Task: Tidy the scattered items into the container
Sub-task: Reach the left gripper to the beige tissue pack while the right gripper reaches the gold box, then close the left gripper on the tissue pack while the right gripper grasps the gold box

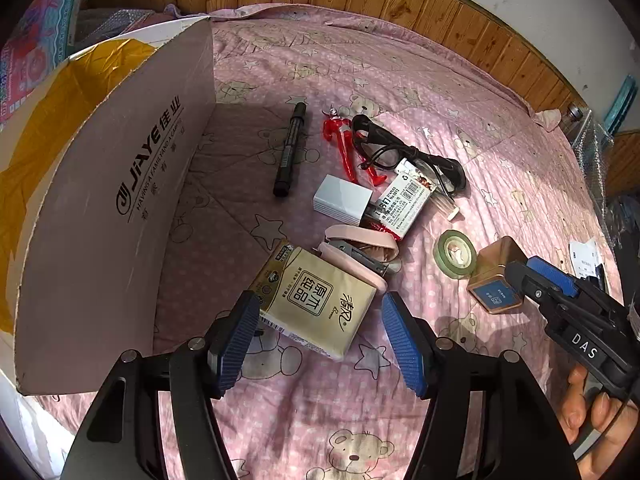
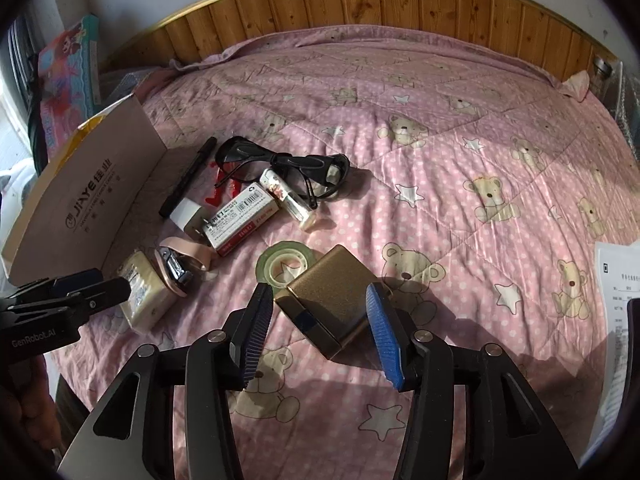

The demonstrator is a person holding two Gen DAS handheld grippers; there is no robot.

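My left gripper (image 1: pixel 320 340) is open, low over the bed, with a beige tissue pack (image 1: pixel 316 300) lying between its fingertips. My right gripper (image 2: pixel 320 328) is open too, its pads on either side of a gold box (image 2: pixel 328 300) that rests on the quilt. The open cardboard box (image 1: pixel 120 184) stands at the left. Scattered on the bed lie a black marker (image 1: pixel 290 148), red toy (image 1: pixel 344 148), black glasses (image 1: pixel 404 152), white charger block (image 1: pixel 342 200), staples box (image 1: pixel 400 200), pink stapler (image 1: pixel 360 252) and green tape roll (image 1: pixel 456 254).
A pink bear-print quilt (image 2: pixel 440 160) covers the bed, with a wooden headboard (image 2: pixel 360 0) behind. A printed paper sheet (image 2: pixel 616 320) lies at the right edge. A colourful toy package (image 2: pixel 68 80) leans behind the cardboard box. A hand (image 1: pixel 588 412) holds the right gripper.
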